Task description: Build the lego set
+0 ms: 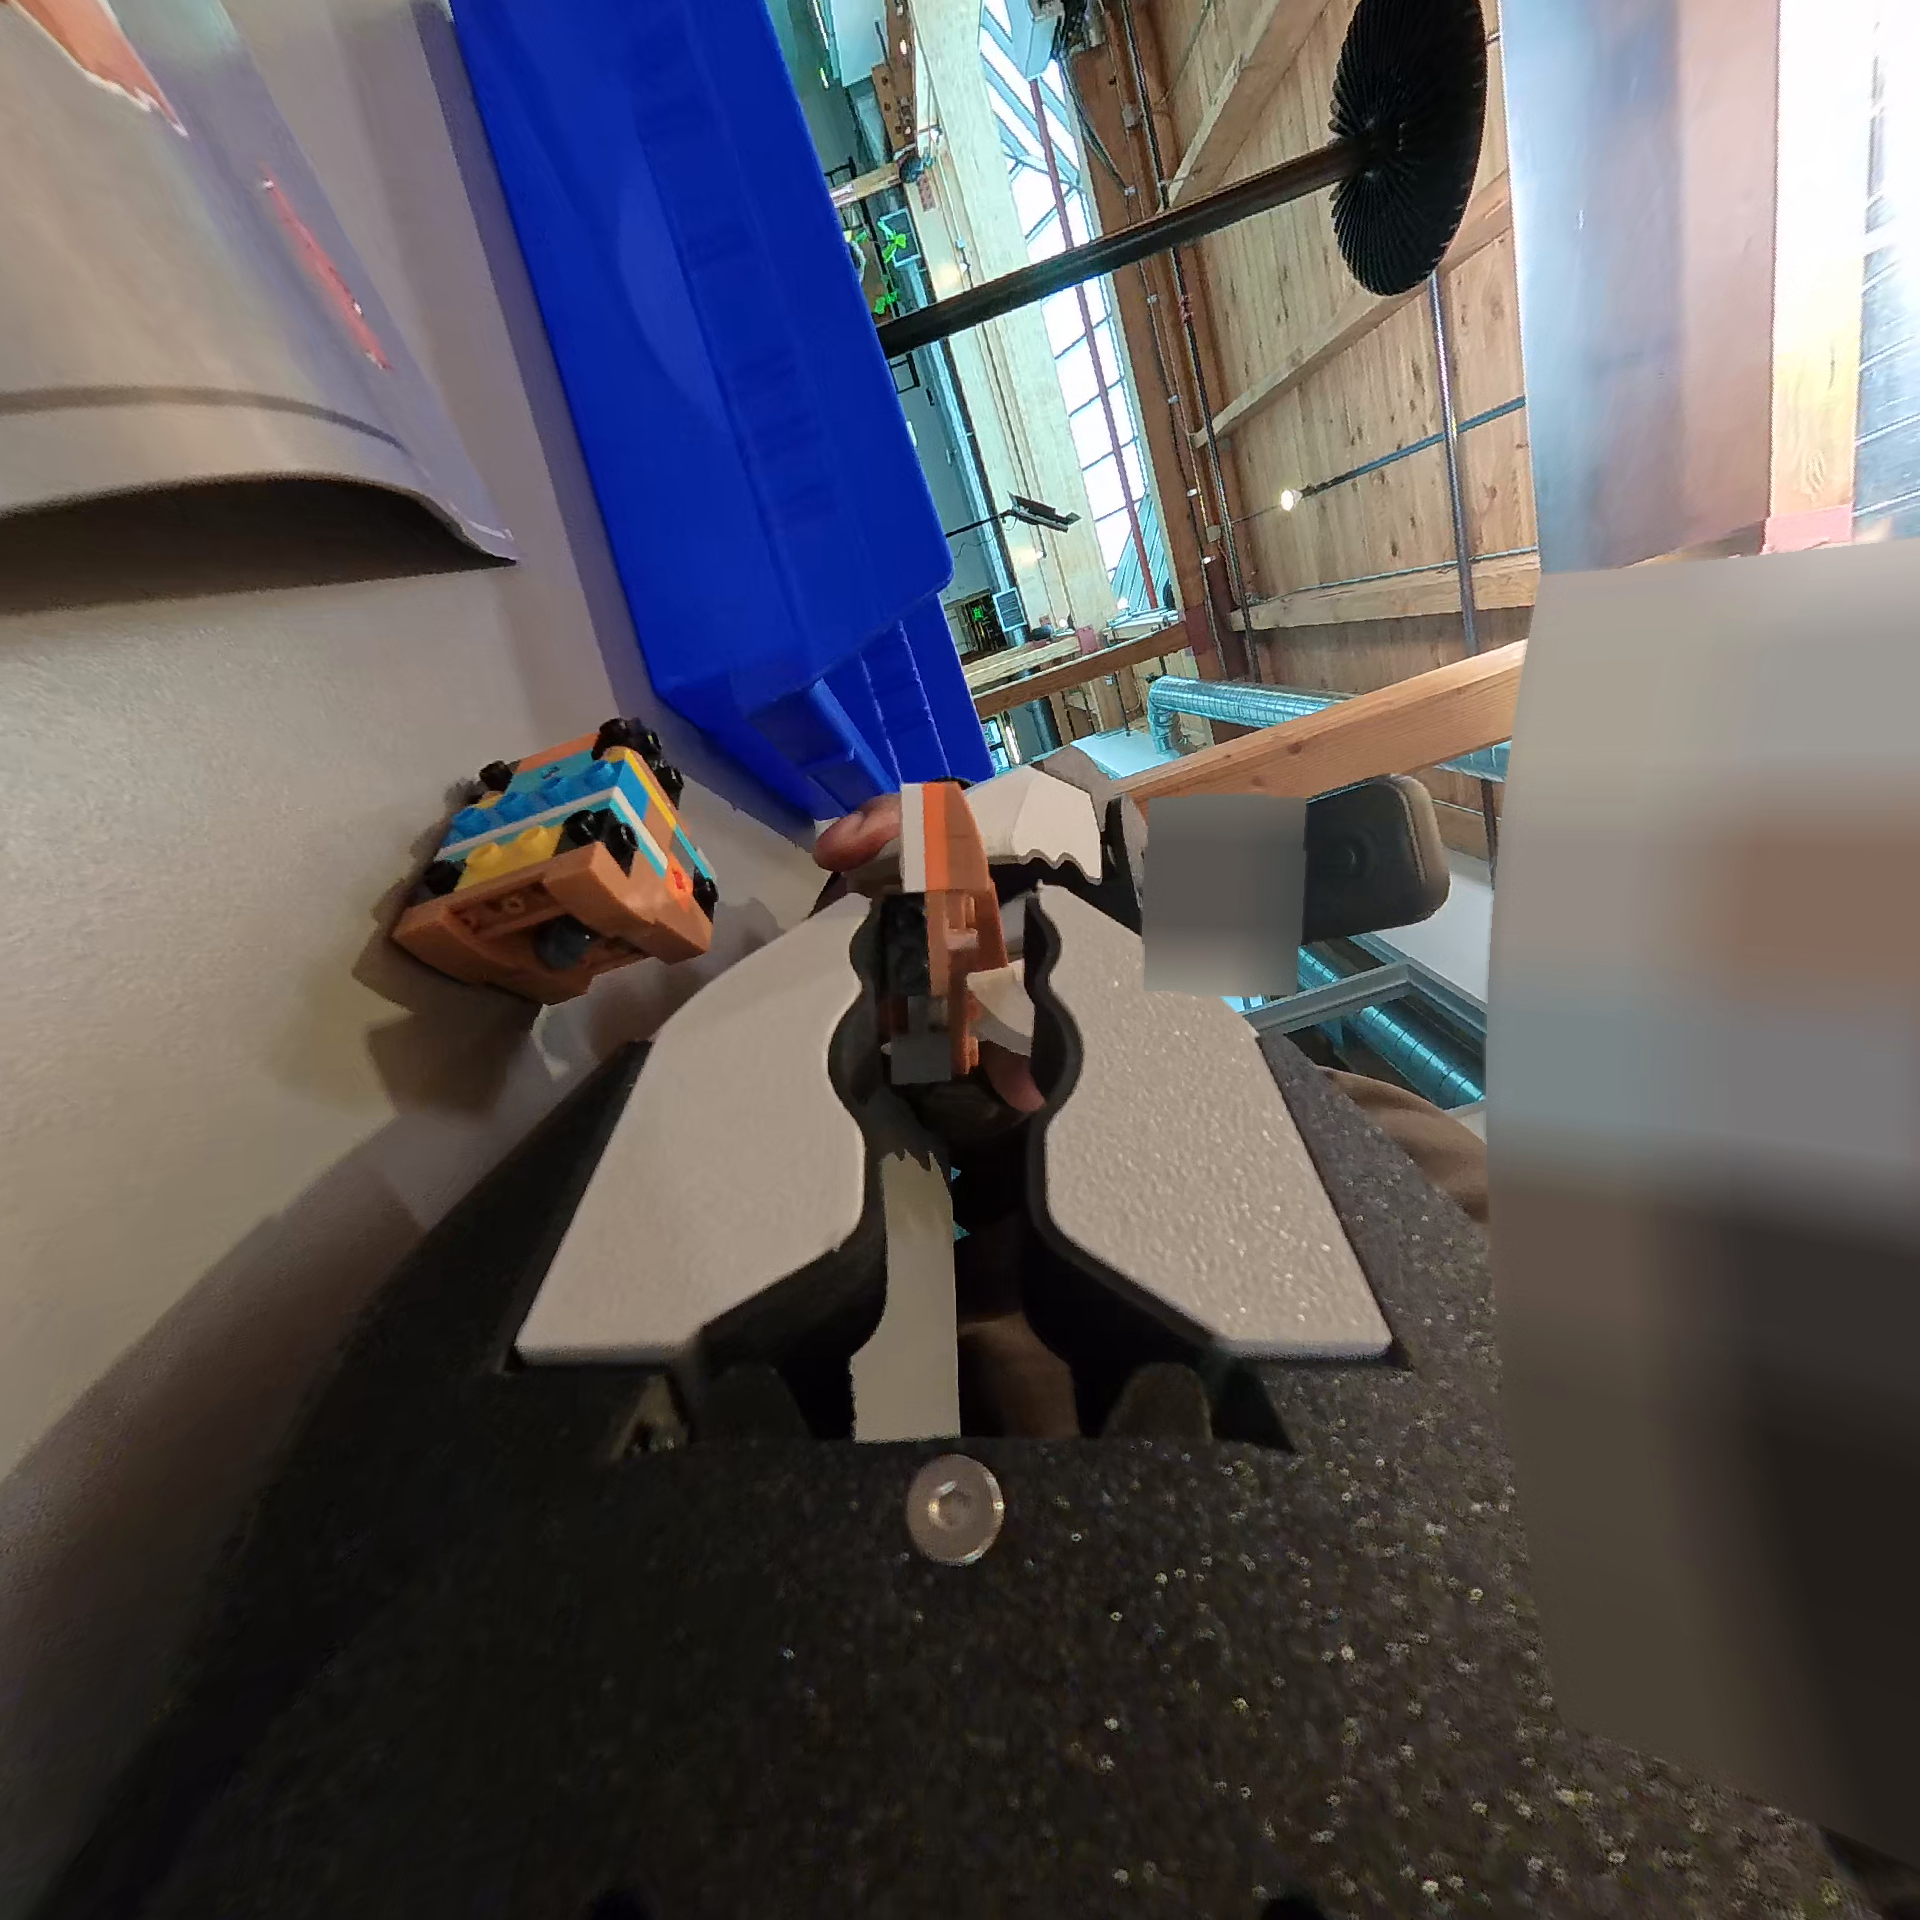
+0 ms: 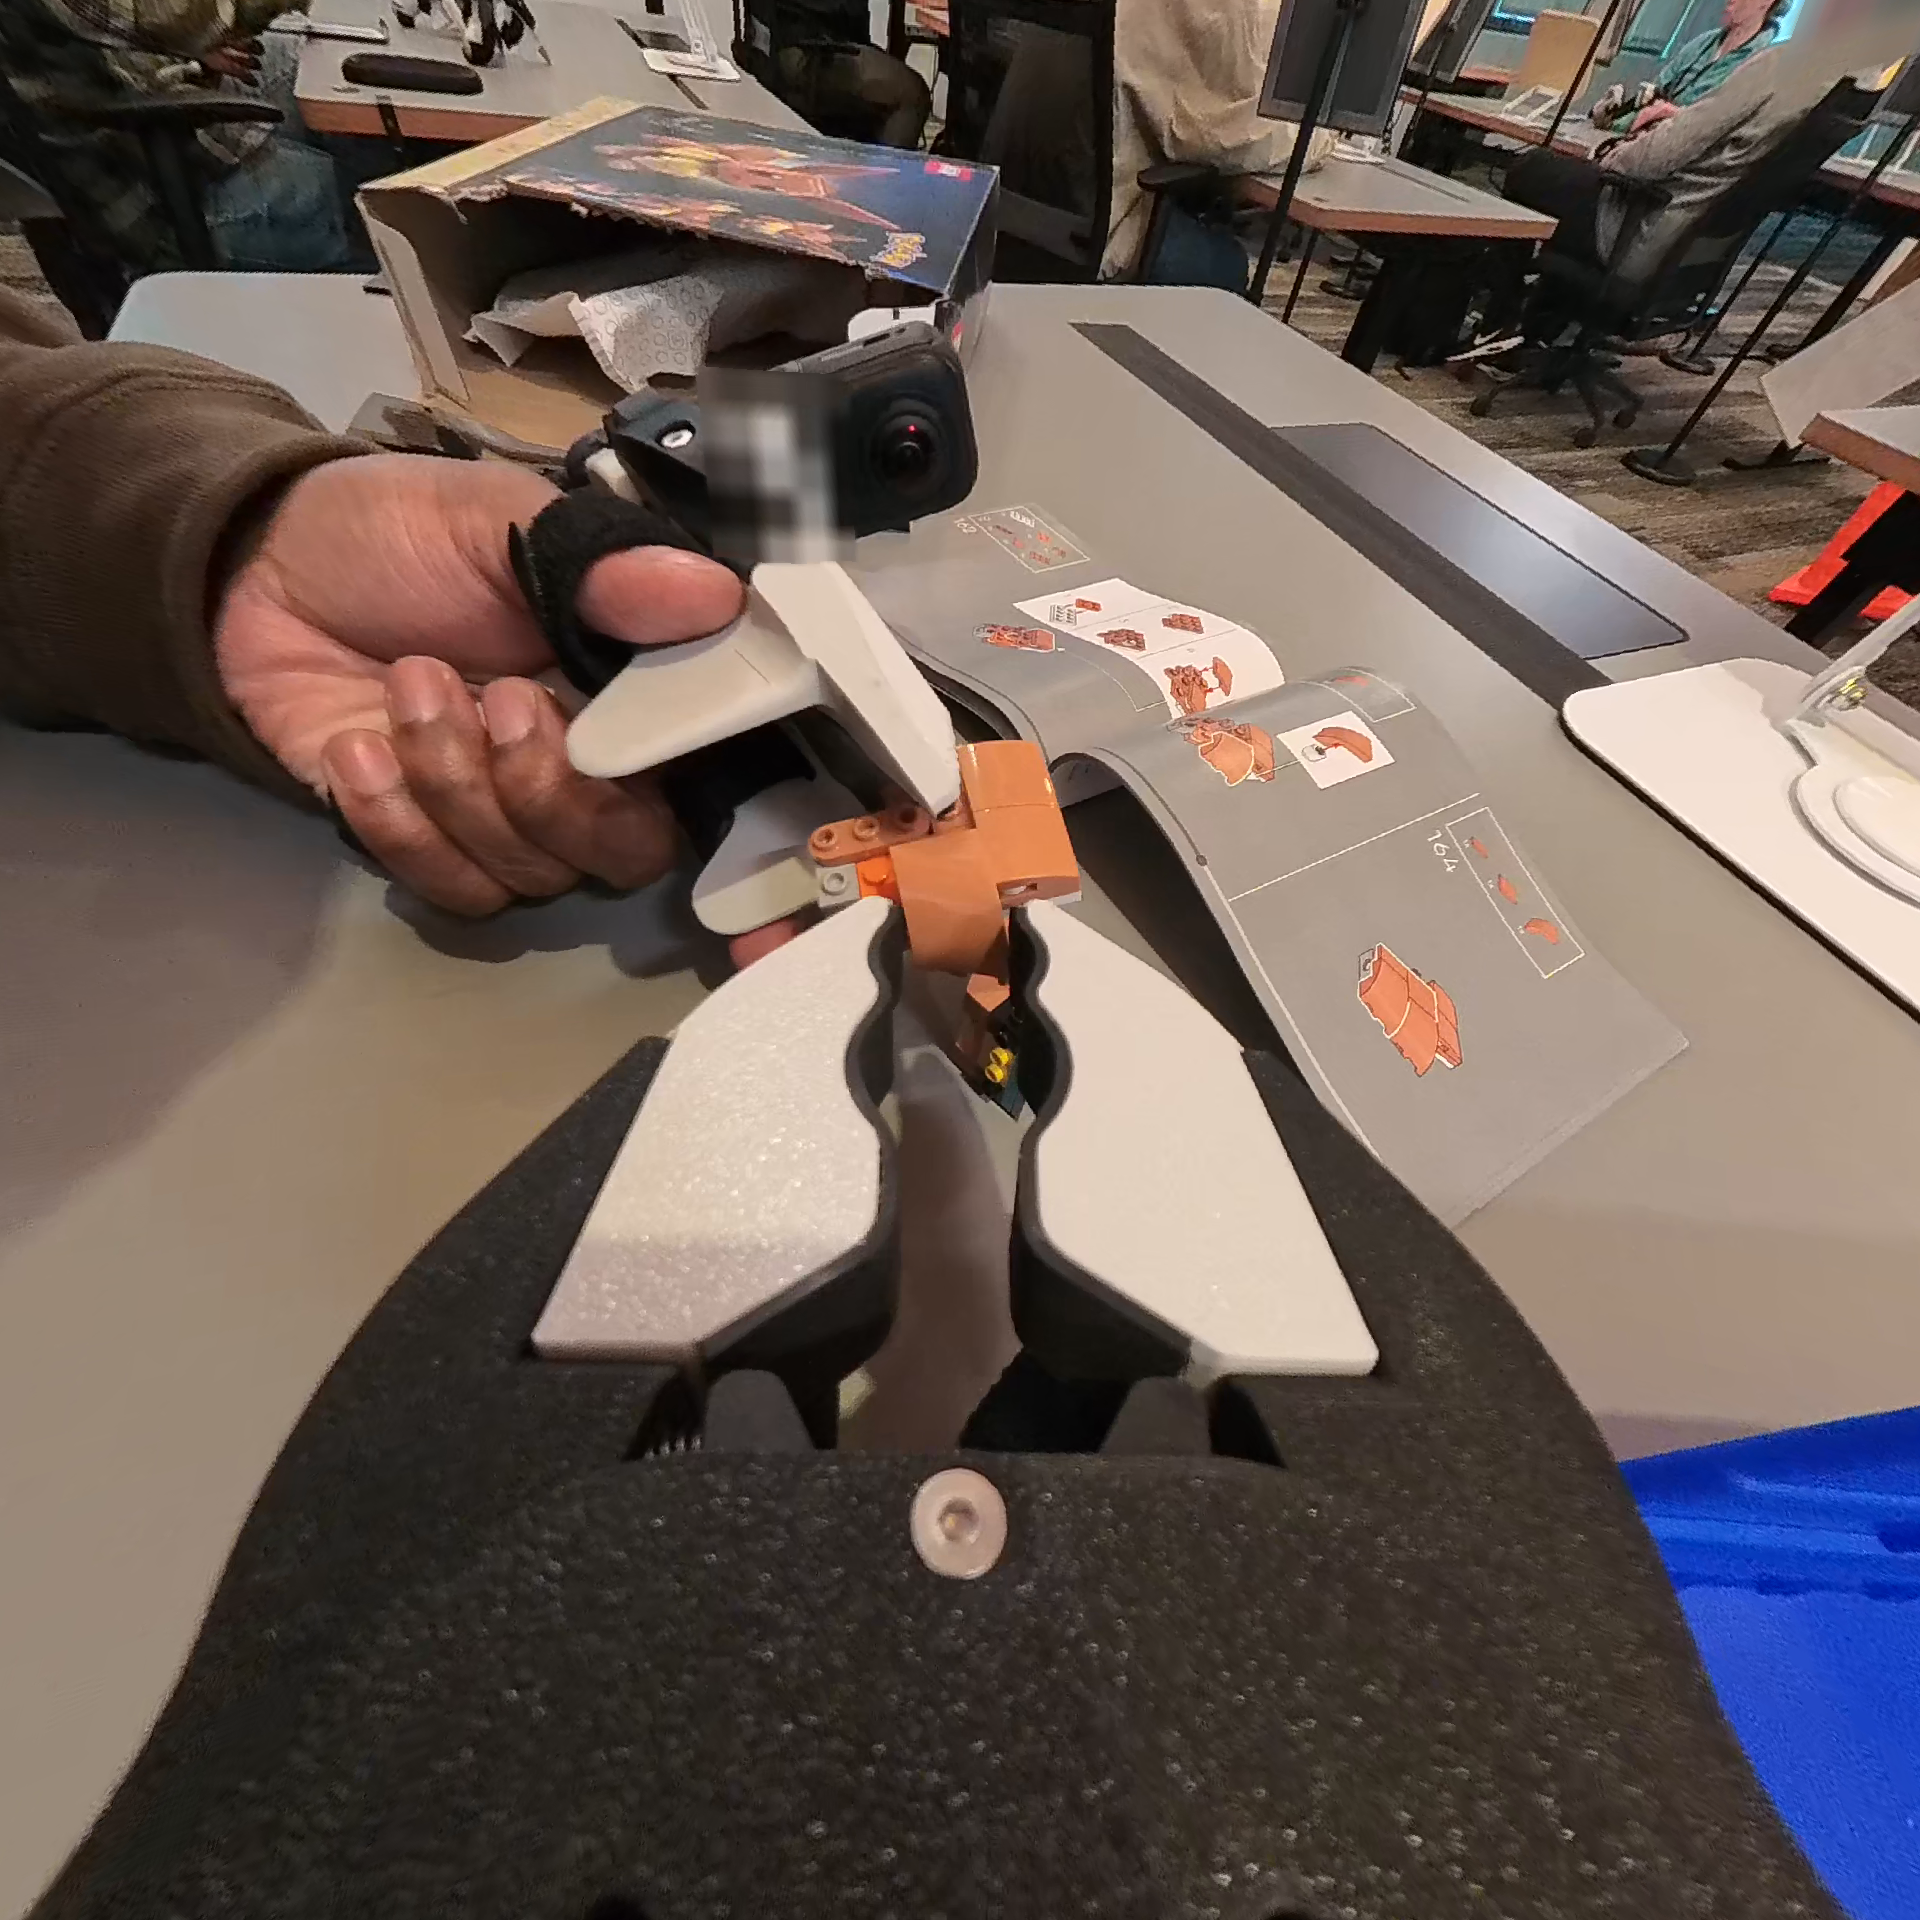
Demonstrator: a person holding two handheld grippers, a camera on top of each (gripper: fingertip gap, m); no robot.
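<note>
- Right claw (image 2: 956, 935) closed on the orange lego piece (image 2: 977, 862), held above the worktop (image 2: 260, 1091).
- Left claw (image 2: 883, 821) also pinching that piece, from the left.
- Open instruction booklet (image 2: 1382, 935) just beyond, to the right.
- Torn lego box (image 2: 665, 218) at the far edge.
- Multicoloured lego block (image 1: 561, 862) near a blue bin (image 1: 707, 364).

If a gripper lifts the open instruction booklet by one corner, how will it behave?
The instruction booklet would probably flop and bend: its pages already arch up off the table. It looks thin, so likely light for its size. The glossy-looking pages may slip between smooth fingers, and loose ones could fan open.
</note>
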